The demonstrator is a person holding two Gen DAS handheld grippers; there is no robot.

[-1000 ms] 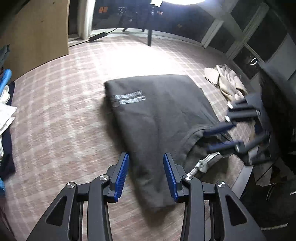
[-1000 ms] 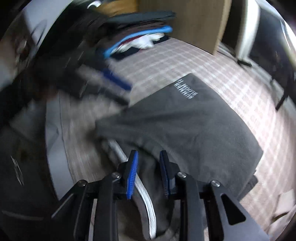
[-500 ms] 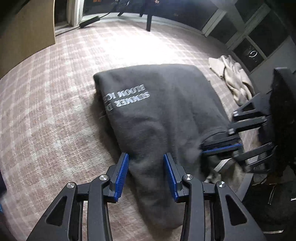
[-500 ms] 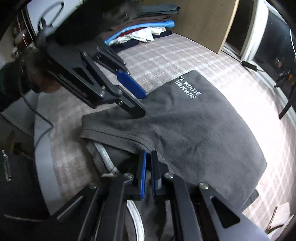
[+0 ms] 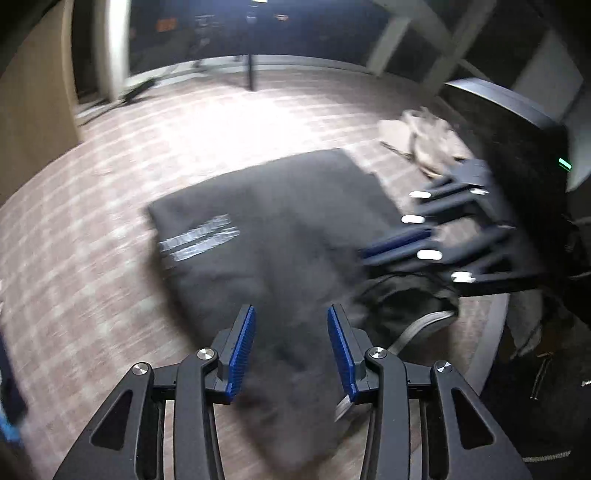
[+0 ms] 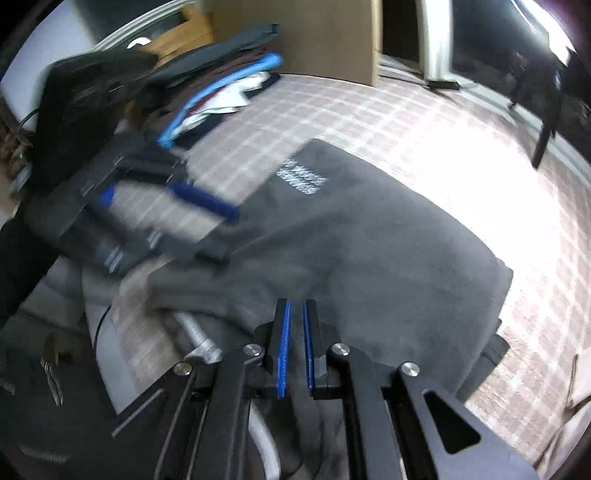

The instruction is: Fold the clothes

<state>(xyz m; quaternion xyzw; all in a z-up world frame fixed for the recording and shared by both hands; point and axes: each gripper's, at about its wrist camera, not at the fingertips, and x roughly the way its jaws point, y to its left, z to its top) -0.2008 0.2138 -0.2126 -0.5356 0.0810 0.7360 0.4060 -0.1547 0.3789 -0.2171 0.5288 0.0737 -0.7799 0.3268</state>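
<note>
A plaid cloth [image 5: 110, 221] in pale pink and white covers the work surface, brightly lit at the far side, with dark windows [image 5: 221, 33] and a wood panel [image 5: 33, 110] beyond it. On the cloth lies a dark grey garment [image 5: 280, 229], folded into a broad slab with a small block of white print [image 5: 199, 238] near its far left corner; the same garment [image 6: 369, 236] fills the middle of the right wrist view. A stack of clothes [image 6: 221, 85] with a blue hanger [image 6: 221, 92] sits at the left end of the surface, and a beige garment [image 5: 424, 144] lies crumpled at the right end, apart from the grey one. The left gripper [image 5: 291, 343] hovers over the garment's near left edge with its blue pads spread wide and nothing between them. The right gripper [image 6: 296, 339] is at the near right edge, beside a grey-and-white waistband [image 6: 199, 332] showing under the fold; its pads are drawn nearly together with a thin gap, and I cannot tell whether fabric is caught between them. Both views are blurred by motion.
</note>
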